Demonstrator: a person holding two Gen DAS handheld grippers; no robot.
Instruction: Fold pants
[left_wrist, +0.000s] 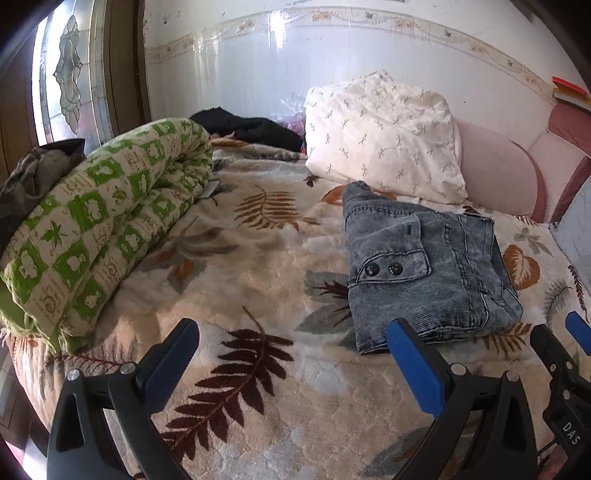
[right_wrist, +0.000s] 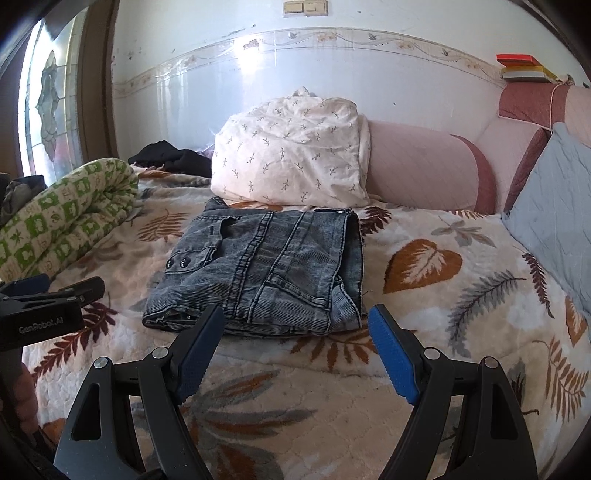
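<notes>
Two hand-held grippers, left and right, gape empty before one folded pants.

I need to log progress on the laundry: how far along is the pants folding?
Done, by the look of it: the grey washed-denim pants lie as a compact folded rectangle on the leaf-patterned fleece blanket, in front of the white sprigged pillow. In hand: nothing; the left tool and right tool are both open and empty, just short of the bundle. Left: at most tidying an edge.
</notes>
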